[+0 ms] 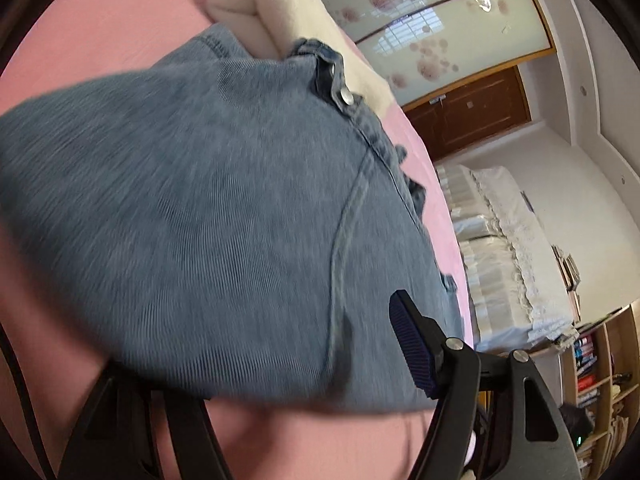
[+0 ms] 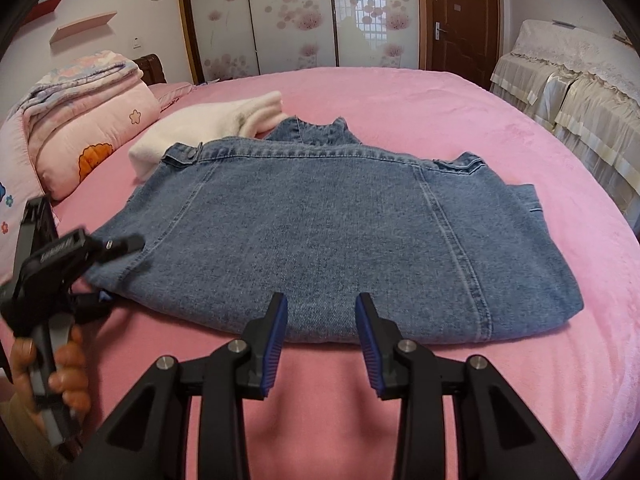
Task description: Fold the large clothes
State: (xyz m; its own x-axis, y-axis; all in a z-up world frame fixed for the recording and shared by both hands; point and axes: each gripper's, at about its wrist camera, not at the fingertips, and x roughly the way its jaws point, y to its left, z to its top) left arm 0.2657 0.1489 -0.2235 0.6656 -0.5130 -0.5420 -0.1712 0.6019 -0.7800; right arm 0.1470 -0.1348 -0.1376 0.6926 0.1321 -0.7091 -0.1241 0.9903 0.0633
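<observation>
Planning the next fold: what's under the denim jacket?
The denim jacket lies on the pink bedspread; its far-left corner overlaps a folded cream garment. Anything beneath its middle is covered.

I'm working in a home bedroom: a bed with a pink cover (image 2: 420, 120) fills the middle, folded floral quilts (image 2: 80, 120) at left, a flower-printed sliding wardrobe (image 2: 296, 16) and brown wooden door (image 2: 464, 20) along the top, a bookshelf (image 1: 596, 376) at lower right.
</observation>
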